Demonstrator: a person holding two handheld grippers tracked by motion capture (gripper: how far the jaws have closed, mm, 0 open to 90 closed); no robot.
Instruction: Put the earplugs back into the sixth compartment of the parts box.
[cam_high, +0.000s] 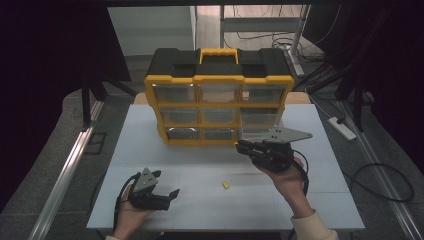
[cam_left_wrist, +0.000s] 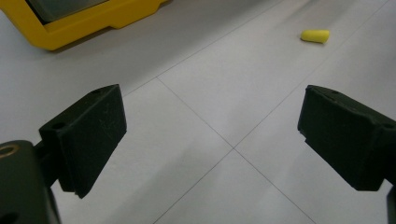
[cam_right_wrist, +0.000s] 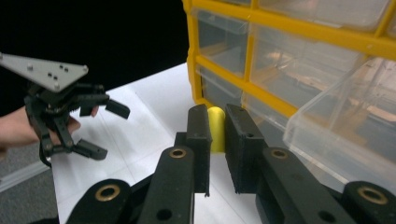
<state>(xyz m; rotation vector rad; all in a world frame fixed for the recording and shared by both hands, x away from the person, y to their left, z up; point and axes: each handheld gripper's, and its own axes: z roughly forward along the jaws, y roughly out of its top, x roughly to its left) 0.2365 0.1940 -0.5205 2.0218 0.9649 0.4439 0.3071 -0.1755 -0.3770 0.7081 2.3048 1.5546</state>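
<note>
A yellow and black drawer organizer (cam_high: 218, 95) with clear drawers stands at the back of the white table (cam_high: 165, 165). One clear drawer (cam_high: 257, 125) at its lower right is pulled out. My right gripper (cam_high: 239, 146) hovers just in front of that drawer (cam_right_wrist: 336, 135), and the right gripper (cam_right_wrist: 216, 114) is shut on a small yellow foam plug (cam_right_wrist: 215, 133). A second yellow plug (cam_high: 226, 185) lies loose on the table near the front middle. My left gripper (cam_high: 167, 184) rests low at the front left, open and holding nothing. The left gripper (cam_left_wrist: 210, 121) points toward that loose plug (cam_left_wrist: 315, 36).
The organizer's yellow bottom corner (cam_left_wrist: 70, 23) sits ahead of the left gripper. In the right gripper view the left gripper (cam_right_wrist: 107, 129) shows farther off with a hand behind it. Cables and a power strip (cam_high: 342, 127) lie on the floor to the right.
</note>
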